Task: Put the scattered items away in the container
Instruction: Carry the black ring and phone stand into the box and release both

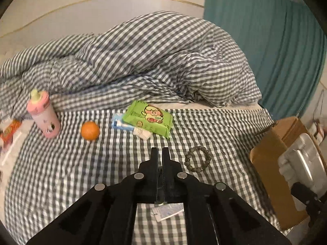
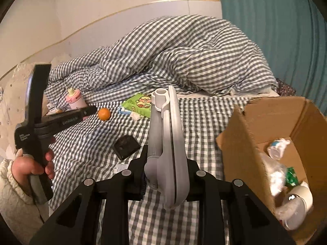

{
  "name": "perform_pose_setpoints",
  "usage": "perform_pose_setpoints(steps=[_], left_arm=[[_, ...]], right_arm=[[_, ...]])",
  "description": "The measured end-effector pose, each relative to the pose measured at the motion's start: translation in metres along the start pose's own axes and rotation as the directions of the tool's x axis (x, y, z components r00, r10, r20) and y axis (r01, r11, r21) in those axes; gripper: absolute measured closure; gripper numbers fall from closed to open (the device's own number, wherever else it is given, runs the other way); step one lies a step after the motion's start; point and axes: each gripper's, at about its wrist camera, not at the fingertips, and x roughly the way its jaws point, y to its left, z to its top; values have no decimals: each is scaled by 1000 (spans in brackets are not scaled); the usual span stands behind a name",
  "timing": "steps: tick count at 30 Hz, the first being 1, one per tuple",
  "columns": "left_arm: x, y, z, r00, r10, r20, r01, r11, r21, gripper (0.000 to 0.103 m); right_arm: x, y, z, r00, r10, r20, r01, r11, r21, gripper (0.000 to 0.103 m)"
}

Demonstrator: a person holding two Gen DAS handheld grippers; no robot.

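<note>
In your left wrist view, a bed [image 1: 102, 173] with a grey-and-white checked sheet fills the frame, a rumpled duvet [image 1: 143, 57] of the same check heaped across the upper half and a teal curtain [image 1: 276, 40] at upper right. Your left claw [image 1: 160, 153] sits low in the centre, its jaws nearly together with nothing between them. Beyond it lie an orange [image 1: 90, 130], a green wipes pack [image 1: 150, 120], a pink bottle [image 1: 44, 115] at the left and a bead bracelet [image 1: 197, 159] just right of the fingertips. The cardboard box [image 1: 269, 163] stands at the right edge.

In your right wrist view, the same bed and curtain show. Your right claw [image 2: 165, 159] is clamped on a grey holder [image 2: 165, 143]; its long axis runs straight up the frame, away from you, the round socket end pointing toward the duvet. It hangs above the sheet, just left of the open box [image 2: 245, 132], which already holds several things. Your left hand [image 2: 34, 165] grips the other claw's handle at lower left.
</note>
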Motion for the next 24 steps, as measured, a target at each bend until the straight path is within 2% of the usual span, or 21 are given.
perform_pose_setpoints(steps=[1,3,4,8,13,16,18,20,21,23,24], left_arm=[[5,1,-4,1000,-12,-14,12,1000,-5,57],[22,2,-15,998,-21,-64,21,1000,-11,19],[31,1,-22,996,-19,-85,19,1000,-5,18],[63,-10,-44,991,-3,-135,15,996,89,17],[97,-20,-62,988,62,-139,-30,975,220,17],[118,-14,-64,981,102,-165,-61,969,238,17],[127,-7,-65,979,89,-185,-46,974,223,20],[130,-1,-66,977,47,-208,-6,981,196,49],[131,1,-66,975,32,-218,8,984,181,59],[129,2,-65,975,20,-222,17,986,166,62],[126,2,-64,976,18,-217,19,986,168,69]], right_arm=[[-2,-2,-2,1000,-3,1,3,1000,3,78],[-4,-5,-7,1000,-6,-2,6,1000,11,78],[-4,-7,-8,1000,-7,-3,7,1000,16,78],[3,-13,-12,1000,-3,-19,4,999,36,78],[19,-19,-12,999,10,-46,-8,999,46,78],[31,-22,-14,998,8,-69,-4,998,55,78],[41,-25,-15,996,6,-86,-1,998,62,78],[46,-27,-16,995,5,-97,1,998,66,78],[48,-27,-16,995,3,-102,4,998,68,78],[50,-28,-16,994,0,-106,7,998,70,78],[51,-28,-16,994,0,-105,8,997,71,78]])
